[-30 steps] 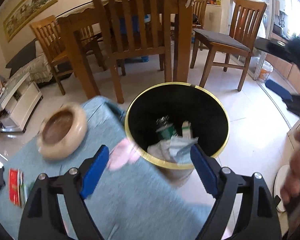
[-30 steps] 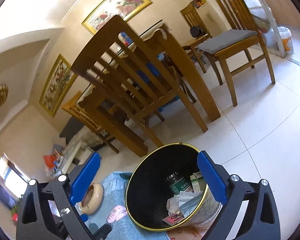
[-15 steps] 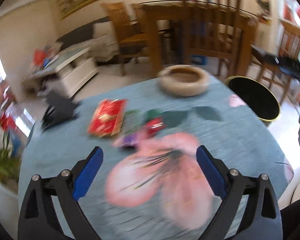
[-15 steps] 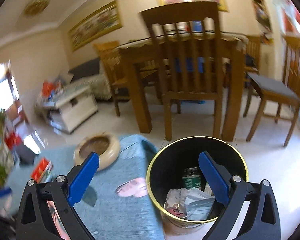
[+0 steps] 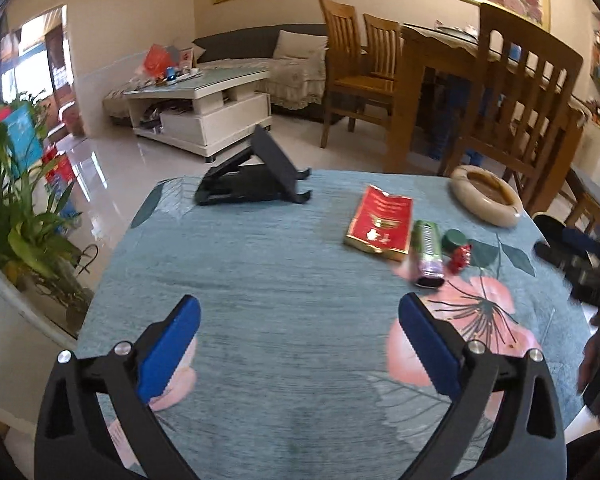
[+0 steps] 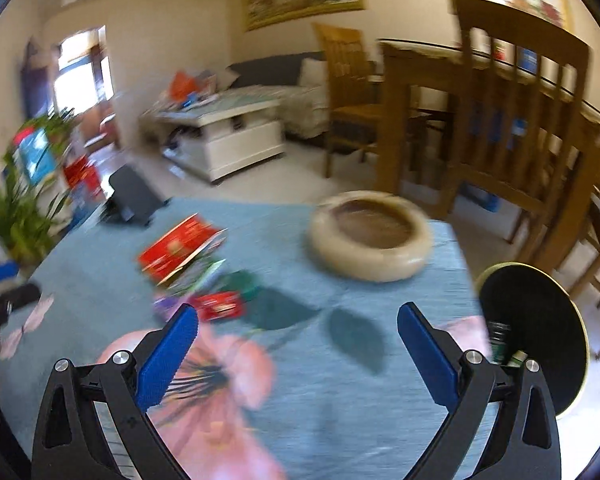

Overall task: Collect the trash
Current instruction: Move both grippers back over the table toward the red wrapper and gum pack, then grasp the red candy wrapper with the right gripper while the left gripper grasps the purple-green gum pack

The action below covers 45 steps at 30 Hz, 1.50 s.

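Trash lies on the blue flowered tablecloth (image 5: 260,272): a red flat packet (image 5: 381,221), a green and purple tube wrapper (image 5: 428,252), a dark green cap (image 5: 454,239) and a small red wrapper (image 5: 460,257). My left gripper (image 5: 298,340) is open and empty, above the cloth, short of and left of the trash. My right gripper (image 6: 297,348) is open and empty; the red packet (image 6: 180,246) and small red wrapper (image 6: 220,305) lie ahead to its left. The black bin with a gold rim (image 6: 536,332) stands off the table's right edge, with trash inside.
A beige stone ashtray bowl (image 5: 486,199) sits at the table's far right corner. A black folding stand (image 5: 256,178) sits at the far edge. Wooden chairs (image 5: 520,120) and a dining table stand beyond. A potted plant (image 5: 16,208) is to the left.
Both grippers have swung left from over the bin to over the table. The trash items have come into view ahead. Both stay open.
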Motion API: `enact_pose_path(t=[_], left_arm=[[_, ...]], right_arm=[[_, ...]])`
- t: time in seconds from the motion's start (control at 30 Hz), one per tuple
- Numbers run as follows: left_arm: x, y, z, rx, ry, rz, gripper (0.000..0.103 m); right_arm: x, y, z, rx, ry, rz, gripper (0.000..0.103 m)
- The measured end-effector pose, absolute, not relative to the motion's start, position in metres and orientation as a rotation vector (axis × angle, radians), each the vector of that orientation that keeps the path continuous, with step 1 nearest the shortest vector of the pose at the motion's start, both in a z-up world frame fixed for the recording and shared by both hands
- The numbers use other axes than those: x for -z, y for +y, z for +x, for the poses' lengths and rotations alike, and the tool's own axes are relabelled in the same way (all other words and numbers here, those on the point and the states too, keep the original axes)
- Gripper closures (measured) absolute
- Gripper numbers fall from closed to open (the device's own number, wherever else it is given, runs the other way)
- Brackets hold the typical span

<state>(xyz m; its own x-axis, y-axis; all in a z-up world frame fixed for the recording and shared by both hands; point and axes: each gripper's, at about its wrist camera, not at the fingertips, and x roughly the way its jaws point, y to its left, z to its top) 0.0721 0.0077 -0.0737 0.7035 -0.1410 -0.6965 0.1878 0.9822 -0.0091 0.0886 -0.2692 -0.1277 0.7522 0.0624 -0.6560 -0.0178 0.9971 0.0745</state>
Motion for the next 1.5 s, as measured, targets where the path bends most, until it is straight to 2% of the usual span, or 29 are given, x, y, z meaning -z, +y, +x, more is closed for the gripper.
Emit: enact_pose_path(t=[0.27,0.4,0.53,0.6,0.67,0.73,0.87,0.97,1.23,1.3,1.4,1.43,1.47,1.5], left_arm=[[0.081,0.043,0.079,0.178,0.778,-0.003,0.004],[0.086,0.06,0.084,0.17,0.791,-0.049,0.004],[0.091,0.071,0.09,0.164,0.799,-0.079,0.004],[0.095,0.074,0.093,0.165,0.809,-0.09,0.004],[0.097,0.075,0.095,0.169,0.817,-0.094,0.004],[0.098,0.076,0.095,0.17,0.817,-0.095,0.004],[0.099,0.077,0.095,0.164,0.809,-0.089,0.004],[0.104,0.076,0.097,0.168,0.824,-0.092,0.004],[0.105,0.065,0.094,0.182,0.822,-0.064,0.004],[0.105,0.062,0.094,0.186,0.827,-0.059,0.004],[0.105,0.057,0.092,0.191,0.829,-0.053,0.004],[0.105,0.054,0.092,0.195,0.83,-0.05,0.004],[0.105,0.052,0.091,0.198,0.832,-0.046,0.004],[0.105,0.049,0.09,0.202,0.833,-0.04,0.004]], right_arm=[[0.149,-0.221,0.112,-0.033,0.811,-0.049,0.004],[0.157,-0.222,0.125,-0.077,0.862,0.041,0.004],[0.145,-0.22,0.134,-0.217,0.838,0.187,0.009],[0.136,-0.207,0.14,-0.256,0.833,0.162,0.014],[0.136,-0.192,0.148,-0.262,0.86,0.107,0.031],[0.139,-0.19,0.152,-0.25,0.873,0.09,0.041],[0.151,-0.211,0.144,-0.166,0.863,0.123,0.042],[0.163,-0.224,0.144,-0.152,0.896,0.164,0.05],[0.17,-0.225,0.151,-0.152,0.903,0.172,0.05],[0.17,-0.228,0.152,-0.163,0.909,0.186,0.056],[0.169,-0.232,0.148,-0.173,0.927,0.19,0.072],[0.171,-0.234,0.146,-0.173,0.943,0.186,0.084],[0.173,-0.238,0.144,-0.18,0.949,0.196,0.09],[0.173,-0.241,0.142,-0.184,0.951,0.202,0.091]])
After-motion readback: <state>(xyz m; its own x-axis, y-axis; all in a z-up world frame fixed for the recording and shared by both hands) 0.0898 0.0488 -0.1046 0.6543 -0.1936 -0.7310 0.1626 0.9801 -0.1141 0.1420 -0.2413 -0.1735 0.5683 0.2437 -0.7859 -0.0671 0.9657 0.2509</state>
